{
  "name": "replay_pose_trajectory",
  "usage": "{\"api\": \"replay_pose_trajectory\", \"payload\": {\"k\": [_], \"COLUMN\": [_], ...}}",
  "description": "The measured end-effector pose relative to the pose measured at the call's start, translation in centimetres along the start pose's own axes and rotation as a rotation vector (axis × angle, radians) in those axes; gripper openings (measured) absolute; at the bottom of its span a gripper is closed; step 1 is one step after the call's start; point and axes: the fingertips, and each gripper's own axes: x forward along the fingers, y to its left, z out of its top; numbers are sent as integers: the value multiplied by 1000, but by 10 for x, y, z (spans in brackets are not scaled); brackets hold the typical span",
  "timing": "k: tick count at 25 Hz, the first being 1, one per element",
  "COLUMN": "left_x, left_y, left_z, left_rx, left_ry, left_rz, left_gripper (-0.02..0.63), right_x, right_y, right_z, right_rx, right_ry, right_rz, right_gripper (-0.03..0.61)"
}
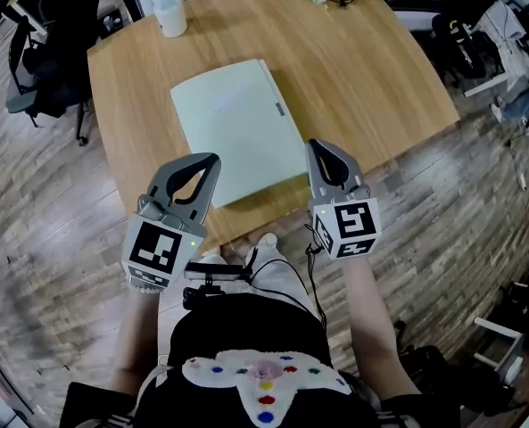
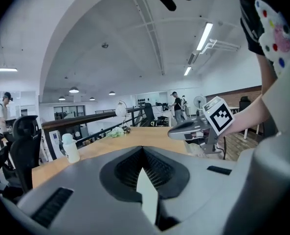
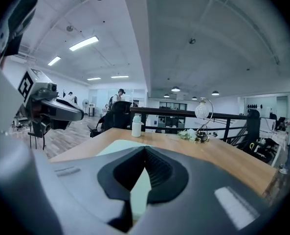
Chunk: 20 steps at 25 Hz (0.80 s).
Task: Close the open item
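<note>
Both my grippers have jaws fully together, nothing between them. Left gripper [image 1: 210,161] hovers over the case's 7 o'clock corner, right gripper [image 1: 317,146] just off its 4 o'clock corner.

The pale green case [image 1: 237,132] lies flat mid-table [image 1: 380,69], its near edge close to the table's 6 o'clock rim. The cover looks already down; I can't tell if it's latched.

My read on doing this well:
- press down with closed tips, don't pinch
- right tip on the cover by the small tab [image 1: 280,108] at the 3 o'clock edge
- left tip steadies the 7 o'clock corner
- push straight down so it doesn't slide towards 6

The bottle [image 1: 169,12] at 11 is well clear.
</note>
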Motion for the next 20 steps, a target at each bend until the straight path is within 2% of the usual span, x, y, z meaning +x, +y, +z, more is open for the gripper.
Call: {"api": "replay_pose_trajectory", "payload": {"k": [8, 13, 20], "left_x": [-42, -65, -79], "left_y": [13, 16, 3], "left_z": [18, 21, 21], "left_rx": [3, 12, 9], "left_ry": [-66, -77, -88], "left_rz": [22, 19, -6], "left_gripper": [5, 5, 5], "right_x": [-43, -55, -72], "right_y": [35, 61, 72], "right_z": [28, 39, 47], "right_rx": [2, -14, -30], "right_ry": [-64, -91, -107], "right_rz": [-25, -27, -45], "right_gripper": [8, 8, 8]}}
